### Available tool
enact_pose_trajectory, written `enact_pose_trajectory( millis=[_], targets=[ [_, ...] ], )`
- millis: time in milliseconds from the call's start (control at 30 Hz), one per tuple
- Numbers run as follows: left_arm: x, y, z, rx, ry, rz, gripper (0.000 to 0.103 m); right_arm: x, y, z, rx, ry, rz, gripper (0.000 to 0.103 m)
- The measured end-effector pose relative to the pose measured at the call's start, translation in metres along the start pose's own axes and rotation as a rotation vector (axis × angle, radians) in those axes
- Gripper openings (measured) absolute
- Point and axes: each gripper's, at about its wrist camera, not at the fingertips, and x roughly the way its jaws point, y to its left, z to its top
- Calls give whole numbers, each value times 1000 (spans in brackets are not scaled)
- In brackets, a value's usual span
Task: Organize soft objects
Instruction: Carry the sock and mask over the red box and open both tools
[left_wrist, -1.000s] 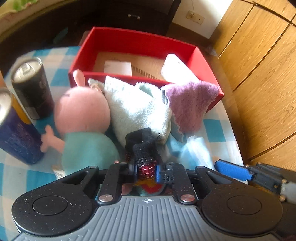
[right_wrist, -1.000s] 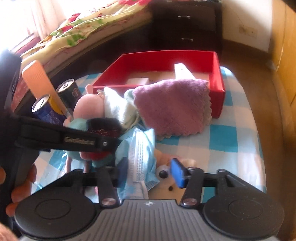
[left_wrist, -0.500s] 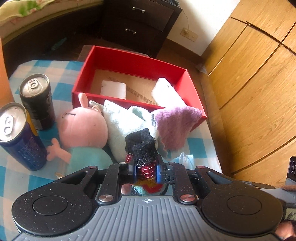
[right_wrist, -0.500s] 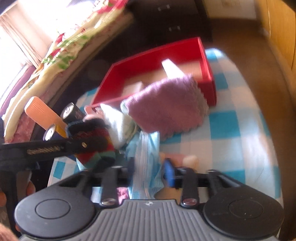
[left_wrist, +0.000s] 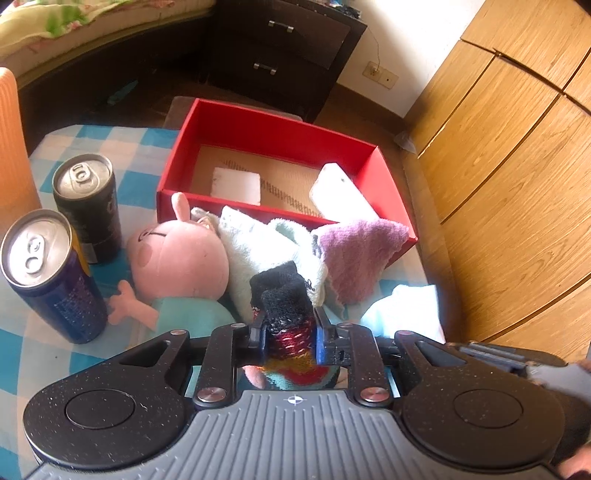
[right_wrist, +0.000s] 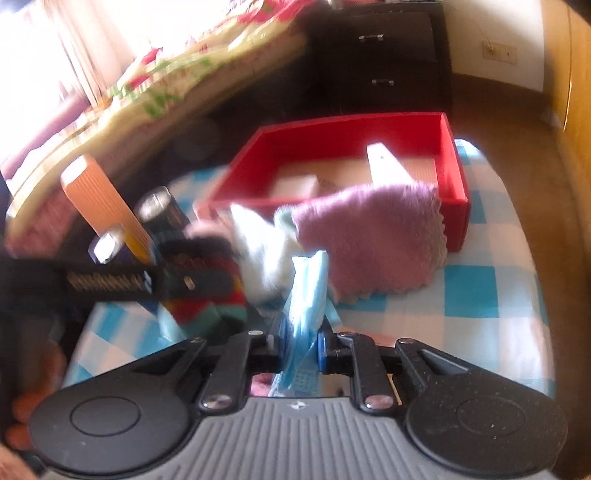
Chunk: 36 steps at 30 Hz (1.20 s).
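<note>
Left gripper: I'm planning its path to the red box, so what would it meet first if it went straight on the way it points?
Probably the pale towel heaped ahead of the left gripper, then the red box; depth is unclear.

Place: a bedroom in a home.
Bed: a bed (right_wrist: 122, 110) with a floral cover runs along the far left side, past the table's left edge.
Drawers: a dark chest of drawers (left_wrist: 280, 51) with metal handles stands against the white wall beyond the table's far edge.
Wardrobe: wooden doors (left_wrist: 517, 155) fill the right side.
Wall: a socket (left_wrist: 380, 74) sits low on it.
Table: a blue-and-white checked cloth (right_wrist: 480, 266) covers it.
</note>
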Motion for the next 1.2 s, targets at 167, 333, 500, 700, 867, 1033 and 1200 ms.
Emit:
enact_pose_trajectory(
  millis=[167, 333, 500, 700, 867, 1033, 1200],
  targets=[
    [-4, -6, 4, 4, -28, -17, 21, -14, -11, 13, 64, -47, 45, 0],
    [-7, -18, 7, 48, -50, -14, 21, -21, -13, 17, 62, -82, 24, 0],
    [6, -18, -3, 65, -14, 52, 69, -21, -15, 17, 62, -81, 13, 0],
    [31, -34, -15, 119, 24, 77, 78, -20, -19, 14, 63, -68, 3, 0],
    [59, -37, -21, 116, 136, 104, 16, -24, -31, 14, 93, -73, -18, 0],
    [47, -20, -26, 77, 143, 93, 13, -28, -38, 15, 111, -72, -16, 0],
    [22, -8, -19, 19, 114, 33, 13, -28, -36, 17, 118, -78, -6, 0]
  ],
)
